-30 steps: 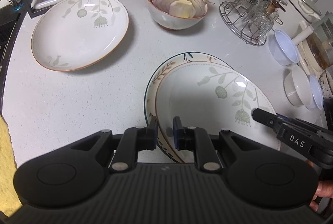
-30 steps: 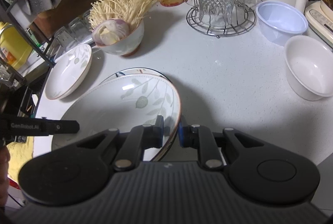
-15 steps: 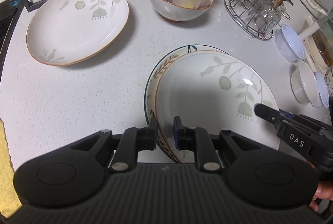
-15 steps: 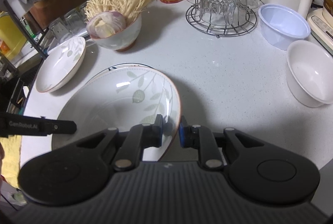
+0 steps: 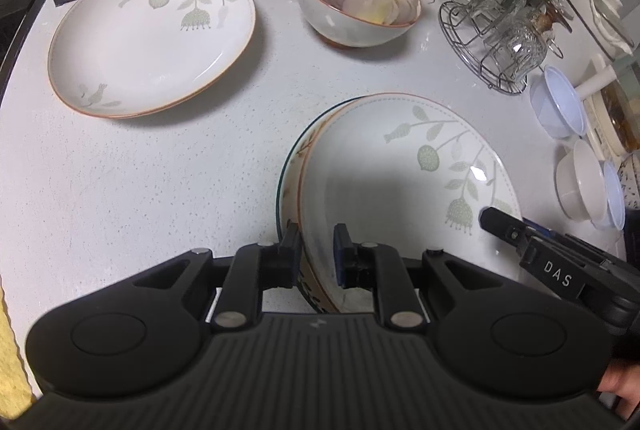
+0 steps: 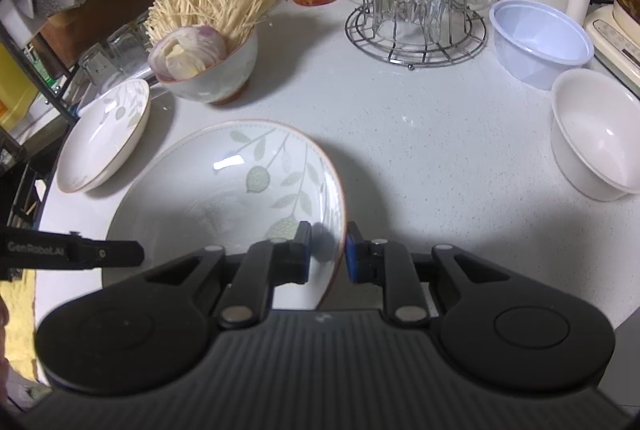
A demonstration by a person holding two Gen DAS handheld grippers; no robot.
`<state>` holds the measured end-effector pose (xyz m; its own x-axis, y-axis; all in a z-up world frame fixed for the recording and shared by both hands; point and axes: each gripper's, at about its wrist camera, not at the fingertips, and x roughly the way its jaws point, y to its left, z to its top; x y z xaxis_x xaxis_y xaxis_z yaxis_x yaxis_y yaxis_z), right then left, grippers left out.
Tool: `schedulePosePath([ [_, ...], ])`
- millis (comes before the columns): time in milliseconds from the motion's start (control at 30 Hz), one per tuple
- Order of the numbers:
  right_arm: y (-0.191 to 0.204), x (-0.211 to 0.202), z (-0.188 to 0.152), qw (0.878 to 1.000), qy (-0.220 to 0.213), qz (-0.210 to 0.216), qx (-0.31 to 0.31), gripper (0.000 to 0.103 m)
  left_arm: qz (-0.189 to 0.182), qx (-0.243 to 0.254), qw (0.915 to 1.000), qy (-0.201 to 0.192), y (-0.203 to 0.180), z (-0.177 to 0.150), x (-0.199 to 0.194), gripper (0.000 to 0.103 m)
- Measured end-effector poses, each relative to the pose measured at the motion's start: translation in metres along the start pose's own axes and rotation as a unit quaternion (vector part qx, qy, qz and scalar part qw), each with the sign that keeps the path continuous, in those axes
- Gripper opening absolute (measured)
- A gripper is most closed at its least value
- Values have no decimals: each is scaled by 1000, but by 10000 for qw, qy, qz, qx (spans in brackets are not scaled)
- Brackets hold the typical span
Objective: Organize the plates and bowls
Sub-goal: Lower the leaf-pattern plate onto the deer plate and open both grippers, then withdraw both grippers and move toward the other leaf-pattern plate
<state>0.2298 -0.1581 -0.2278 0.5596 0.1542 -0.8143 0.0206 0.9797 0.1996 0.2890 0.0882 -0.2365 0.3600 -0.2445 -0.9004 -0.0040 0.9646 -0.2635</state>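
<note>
Leaf-print plate [image 5: 400, 166] is pinched at opposite rims by left gripper [image 5: 317, 250] & right gripper [image 6: 327, 250], stacked on a dark-rimmed plate [image 5: 285, 182] near the mushroom bowl [image 5: 352, 22].

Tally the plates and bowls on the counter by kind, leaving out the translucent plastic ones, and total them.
Leaf-pattern plates: 2
Dark-rimmed plate: 1
Bowl holding food: 1
Empty white bowl: 1
Total: 5
</note>
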Motion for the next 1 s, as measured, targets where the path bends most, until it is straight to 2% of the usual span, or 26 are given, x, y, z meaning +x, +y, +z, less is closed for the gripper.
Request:
schedulePosePath([
  [167, -1, -8, 0, 10000, -53, -56, 0, 21, 89, 85, 9998, -169, 4, -7, -18, 44],
  [233, 0, -10, -1, 9999, -50, -89, -24, 22, 6, 87, 9997, -215, 6, -11, -25, 44],
  [500, 2, -34, 6, 9996, -262, -99, -56, 22, 48, 172, 9981, -589, -2, -16, -62, 44],
  [667, 6, -69, 15, 9982, -595, 44, -63, 22, 47, 404, 9947, -947, -15, -14, -99, 44],
  [833, 12, -109, 22, 9955, -922, 214, -17, 22, 180, 811, 9871, -1371, -34, -20, -135, 44],
  [1000, 19, -137, 25, 9928, -1147, 341, 21, 22, 151, 824, 9832, -1623, -43, -28, -162, 44],
])
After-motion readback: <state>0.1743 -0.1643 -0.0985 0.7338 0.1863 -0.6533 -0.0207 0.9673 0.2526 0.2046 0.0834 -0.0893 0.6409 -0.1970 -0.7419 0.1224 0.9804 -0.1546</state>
